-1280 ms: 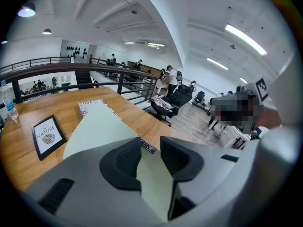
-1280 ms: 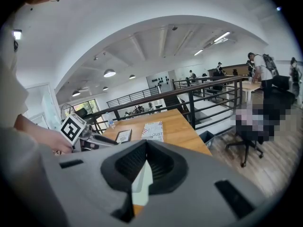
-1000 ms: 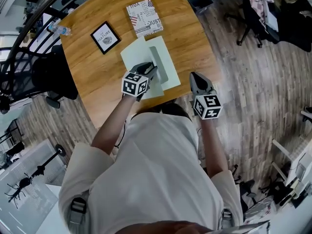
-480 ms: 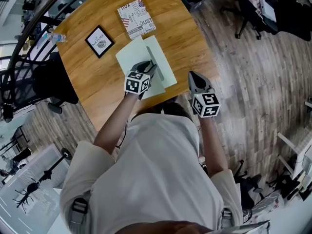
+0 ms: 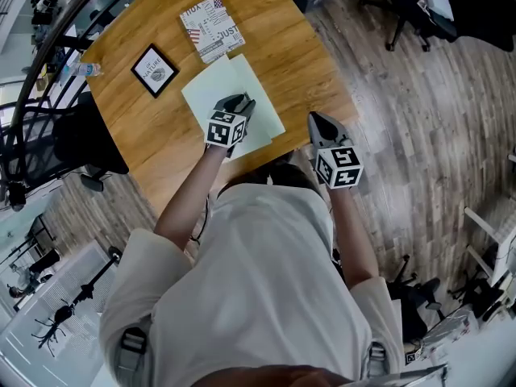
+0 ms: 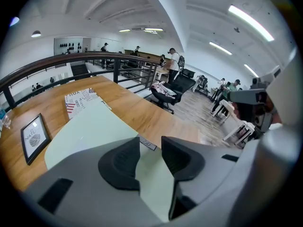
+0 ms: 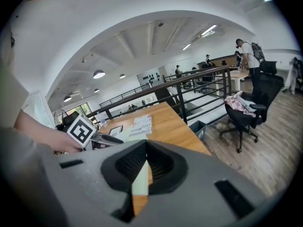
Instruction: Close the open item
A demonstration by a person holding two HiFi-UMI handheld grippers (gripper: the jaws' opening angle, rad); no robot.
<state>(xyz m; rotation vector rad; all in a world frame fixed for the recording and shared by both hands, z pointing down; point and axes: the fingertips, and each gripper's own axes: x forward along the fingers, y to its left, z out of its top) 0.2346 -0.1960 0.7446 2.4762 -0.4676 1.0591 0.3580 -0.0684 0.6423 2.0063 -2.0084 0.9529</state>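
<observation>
Over the table [image 5: 298, 63], as the head view is showing it, the folder [image 5: 211, 93] is lying flat near the person's edge. It is showing only pale green and no inner face, so I am judging it closed or all but closed. The left gripper [image 5: 240, 103] is hanging just above the folder's near half and pointing down at the cover, probably because it is letting that cover go. The right gripper [image 5: 319, 122] is hovering off the table's edge, apart from the folder, likely because this step is needing one gripper only. A frame [image 5: 154, 69] and a booklet [image 5: 211, 27] are lying beyond the folder, clear of both grippers.

Looking along the left gripper's jaws, they are standing spread and have just been opening. Between them only the flat cover is showing, lying below the pads, and neither pad is pressing on it. A small grey tag [image 6: 147, 144] is sticking out at the folder's far edge. The cover is resting level on the wood, so it is needing no further hold.

Looking along the right gripper's jaws, the tips are meeting and pinching nothing. Through the slit beneath them a sliver of folder and bare wood is showing. This gripper is aiming across the table from the side, well placed to press the cover down should it be springing up.
</observation>
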